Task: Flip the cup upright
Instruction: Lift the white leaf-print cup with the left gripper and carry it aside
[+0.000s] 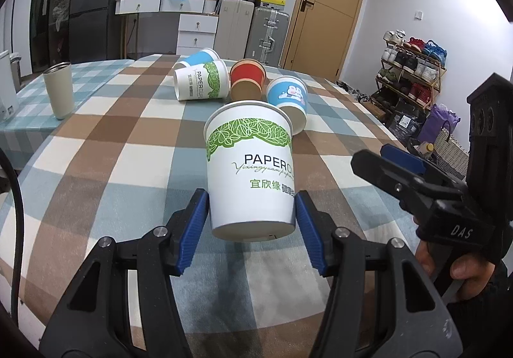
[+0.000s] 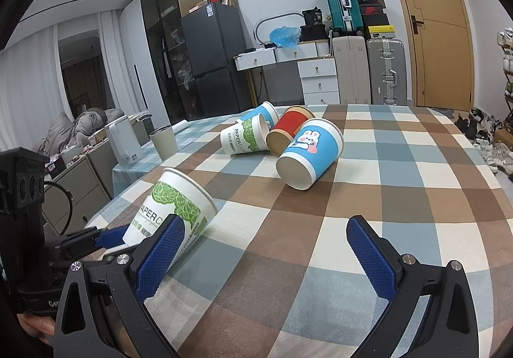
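Through the left wrist camera, my left gripper (image 1: 252, 213) pinches a white paper cup with a green leaf band and "PAPERCUP" lettering (image 1: 251, 165) low on its body, one blue ribbed pad against each side. The cup sits mouth-up, tilted a little, at the centre of the view, its base raised just off the brown, blue and cream checked tablecloth (image 1: 128, 165). Beyond it toward 12 o'clock four more paper cups lie on their sides in a cluster: a second white leaf-print cup (image 1: 200, 82), a light blue cup (image 1: 198, 58) behind it, a red and tan cup (image 1: 247, 79) and a blue cup with a cartoon rabbit (image 1: 287, 98). At 10 o'clock a beige metal tumbler (image 1: 59, 90) stands upright. At 3 o'clock I see my right gripper (image 1: 397, 172) from the side, near the cup but apart from it.

Through the right wrist camera, my right gripper (image 2: 263, 249) is spread wide with nothing between its blue pads, over the checked tablecloth (image 2: 320, 229). At 9 o'clock the white leaf-print cup (image 2: 170, 210) leans with its mouth up and to the right, held at its lower end by the left gripper (image 2: 109, 237). The rabbit cup (image 2: 309, 154) lies at 12 o'clock, bottom toward me, with the red and tan cup (image 2: 288, 128), the other leaf-print cup (image 2: 245, 136) and the light blue cup (image 2: 266, 112) behind it.
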Demonstrator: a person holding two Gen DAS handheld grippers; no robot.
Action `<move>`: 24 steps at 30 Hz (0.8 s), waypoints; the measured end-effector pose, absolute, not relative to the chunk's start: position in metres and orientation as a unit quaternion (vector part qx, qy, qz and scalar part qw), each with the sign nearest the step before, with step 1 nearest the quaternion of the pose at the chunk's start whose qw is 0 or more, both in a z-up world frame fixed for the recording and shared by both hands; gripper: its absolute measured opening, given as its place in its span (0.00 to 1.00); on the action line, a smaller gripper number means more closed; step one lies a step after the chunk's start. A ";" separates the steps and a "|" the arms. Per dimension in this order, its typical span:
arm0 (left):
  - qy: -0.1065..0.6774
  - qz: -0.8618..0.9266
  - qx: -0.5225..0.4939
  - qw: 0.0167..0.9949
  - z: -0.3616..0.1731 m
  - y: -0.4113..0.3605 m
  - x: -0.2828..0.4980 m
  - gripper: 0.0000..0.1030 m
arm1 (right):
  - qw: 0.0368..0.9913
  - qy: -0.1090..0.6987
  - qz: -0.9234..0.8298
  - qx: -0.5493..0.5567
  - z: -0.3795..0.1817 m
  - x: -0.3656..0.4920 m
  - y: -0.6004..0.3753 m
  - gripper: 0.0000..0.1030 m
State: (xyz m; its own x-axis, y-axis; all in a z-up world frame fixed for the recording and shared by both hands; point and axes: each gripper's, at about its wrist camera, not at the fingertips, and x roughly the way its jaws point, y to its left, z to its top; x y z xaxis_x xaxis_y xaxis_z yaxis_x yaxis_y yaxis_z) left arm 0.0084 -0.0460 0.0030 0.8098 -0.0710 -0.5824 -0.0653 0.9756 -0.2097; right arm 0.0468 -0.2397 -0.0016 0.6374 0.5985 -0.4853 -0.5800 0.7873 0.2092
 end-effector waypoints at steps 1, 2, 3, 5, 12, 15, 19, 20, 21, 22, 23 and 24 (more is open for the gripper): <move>0.310 -0.001 -0.113 0.944 0.000 -0.047 0.007 0.52 | 0.905 0.274 0.326 0.017 -0.002 0.047 -0.240 1.00; 0.311 -0.002 -0.114 0.943 -0.001 -0.048 0.007 0.51 | 0.905 0.274 0.325 0.018 -0.002 0.047 -0.240 1.00; 0.313 -0.002 -0.114 0.943 -0.002 -0.049 0.007 0.51 | 0.905 0.275 0.325 0.019 -0.002 0.048 -0.240 1.00; 0.315 -0.003 -0.115 0.942 -0.005 -0.052 0.006 0.52 | 0.905 0.275 0.325 0.020 -0.002 0.048 -0.240 1.00; 0.317 -0.005 -0.115 0.941 -0.011 -0.058 0.004 0.52 | 0.904 0.276 0.325 0.020 -0.003 0.048 -0.241 1.00; 0.317 -0.005 -0.114 0.942 -0.013 -0.060 0.004 0.52 | 0.904 0.276 0.325 0.020 -0.003 0.048 -0.240 1.00; 0.319 -0.005 -0.114 0.941 -0.013 -0.060 0.004 0.52 | 0.905 0.275 0.325 0.020 -0.003 0.048 -0.241 1.00; 0.319 -0.005 -0.114 0.941 -0.014 -0.061 0.005 0.52 | 0.905 0.275 0.325 0.020 -0.003 0.048 -0.241 1.00; 0.319 -0.004 -0.114 0.941 -0.014 -0.061 0.005 0.52 | 0.904 0.275 0.325 0.020 -0.003 0.048 -0.240 1.00; 0.321 -0.002 -0.113 0.940 -0.015 -0.062 0.006 0.52 | 0.905 0.275 0.325 0.020 -0.003 0.048 -0.241 1.00; 0.322 -0.001 -0.115 0.940 -0.016 -0.060 0.006 0.54 | 0.905 0.275 0.325 0.021 -0.003 0.048 -0.241 1.00; 0.323 -0.001 -0.117 0.939 -0.016 -0.059 0.007 0.58 | 0.905 0.275 0.325 0.021 -0.003 0.048 -0.241 1.00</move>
